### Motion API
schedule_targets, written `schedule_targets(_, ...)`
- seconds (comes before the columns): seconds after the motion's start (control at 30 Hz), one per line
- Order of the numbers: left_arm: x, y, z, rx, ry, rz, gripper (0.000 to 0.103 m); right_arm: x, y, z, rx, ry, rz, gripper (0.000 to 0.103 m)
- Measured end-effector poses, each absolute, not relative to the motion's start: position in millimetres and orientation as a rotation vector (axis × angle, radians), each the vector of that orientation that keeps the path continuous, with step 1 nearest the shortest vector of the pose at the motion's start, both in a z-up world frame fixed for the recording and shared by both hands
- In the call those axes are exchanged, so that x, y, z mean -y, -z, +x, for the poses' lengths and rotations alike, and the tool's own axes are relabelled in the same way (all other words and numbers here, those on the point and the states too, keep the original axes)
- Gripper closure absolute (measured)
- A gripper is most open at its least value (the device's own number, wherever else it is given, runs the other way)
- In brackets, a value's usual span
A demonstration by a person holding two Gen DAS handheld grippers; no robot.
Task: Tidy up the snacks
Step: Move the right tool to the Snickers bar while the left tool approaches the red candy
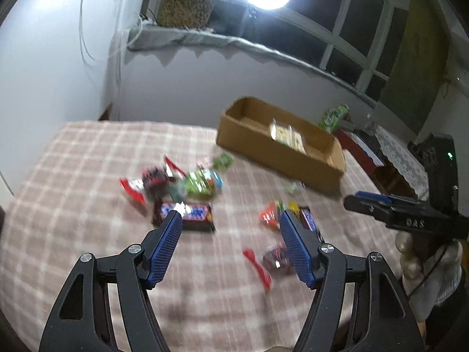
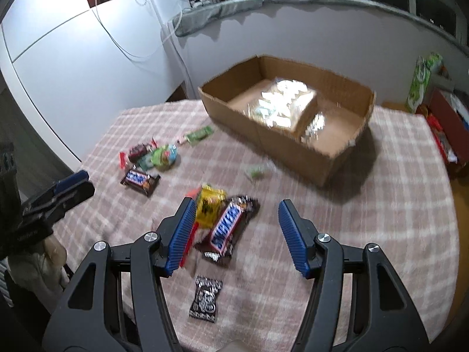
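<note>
Loose snacks lie on a pink checked cloth (image 1: 73, 182) in front of an open cardboard box (image 2: 293, 149) that holds shiny packets (image 2: 281, 102). My left gripper (image 1: 230, 218) hangs open above the cloth. A Snickers bar (image 1: 187, 215) lies just past its left fingertip, with a green pack (image 1: 202, 186) and a red-and-dark sweet (image 1: 146, 182) beyond. My right gripper (image 2: 236, 205) is open over a second Snickers bar (image 2: 227, 228) and a yellow pack (image 2: 209, 205), touching neither. A small black packet (image 2: 205, 299) lies nearer the camera. Both views are blurred by motion.
The right gripper (image 1: 369, 202) and the gloved hand (image 1: 425, 261) holding it show at the right of the left wrist view. A green carton (image 2: 422, 79) and a red cabinet (image 2: 448, 123) stand beyond the table's right edge. A small green packet (image 2: 199, 135) lies near the box.
</note>
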State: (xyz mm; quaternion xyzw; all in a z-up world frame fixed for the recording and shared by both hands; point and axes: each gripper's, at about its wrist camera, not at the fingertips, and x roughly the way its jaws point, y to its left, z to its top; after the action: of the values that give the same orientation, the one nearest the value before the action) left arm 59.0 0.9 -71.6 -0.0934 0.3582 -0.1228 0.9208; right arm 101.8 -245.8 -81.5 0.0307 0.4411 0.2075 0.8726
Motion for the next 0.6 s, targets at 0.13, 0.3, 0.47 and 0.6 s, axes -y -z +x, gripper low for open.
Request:
schedule_targets(0.13,10,83,55,-0.773,0.292,-0.175,0.034,244,99,102,-0.971,-0.429,0.074,0.042)
schedule_targets(0.3,29,90,53,-0.792,0.344,-0.116,0.034,235,112,104,-1.000,-0.443,0.053,0.042)
schedule_targets(0.47,48,96,55,-0.810,0.391,-0.041,0.034,224,122,110,-1.029,-0.454,0.029,0.042)
schedule_targets(0.6,59,102,59,-0.827,0.422,0.014,0.034,217,128,116,-1.050,-0.457,0.013,0.042)
